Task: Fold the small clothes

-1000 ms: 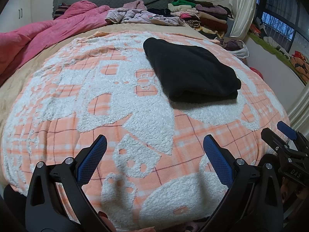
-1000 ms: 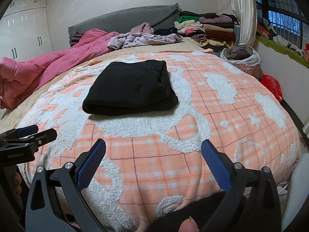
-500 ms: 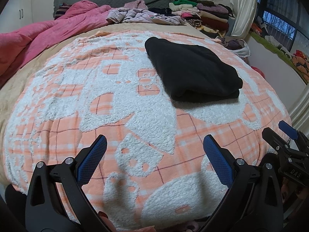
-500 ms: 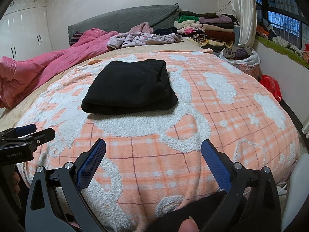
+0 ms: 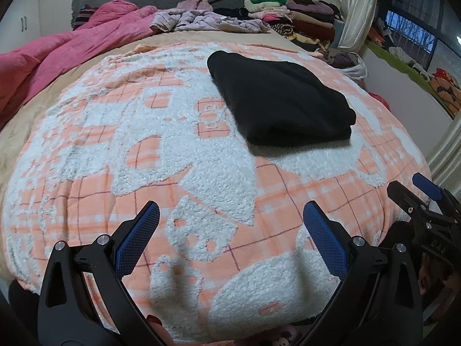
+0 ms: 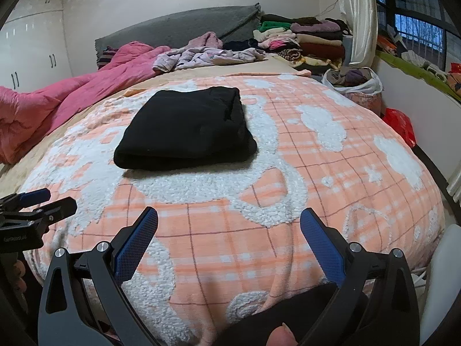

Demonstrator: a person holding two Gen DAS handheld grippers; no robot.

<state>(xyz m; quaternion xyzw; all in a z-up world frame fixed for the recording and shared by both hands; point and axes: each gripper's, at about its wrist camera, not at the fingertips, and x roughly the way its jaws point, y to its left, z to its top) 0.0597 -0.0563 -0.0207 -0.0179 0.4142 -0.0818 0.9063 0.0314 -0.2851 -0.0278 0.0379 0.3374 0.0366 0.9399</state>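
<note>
A black garment [image 5: 279, 101] [image 6: 187, 128] lies folded into a thick rectangle on the orange-and-white fleece blanket [image 5: 121, 132] [image 6: 317, 155], toward the bed's middle. My left gripper [image 5: 230, 216] hovers open over the near edge of the blanket, well short of the garment, nothing between its blue pads. My right gripper [image 6: 229, 220] is open too, low over the blanket's near edge, with the garment ahead and slightly left. Each gripper shows at the side of the other's view: the right gripper [image 5: 415, 193], the left gripper [image 6: 43, 201].
A pink quilt [image 5: 57, 57] [image 6: 57, 98] lies bunched at the left. Loose lilac clothes [image 6: 207, 56] and a stack of folded clothes [image 6: 305, 40] sit near the grey headboard [image 6: 178, 26]. A bag of clothes [image 6: 357, 86] and a red bag [image 6: 400, 125] stand right of the bed.
Both views drift very slightly; the left gripper has edged a little, so the garment sits marginally nearer in its view. The garment itself has not moved and both grippers stay open.
</note>
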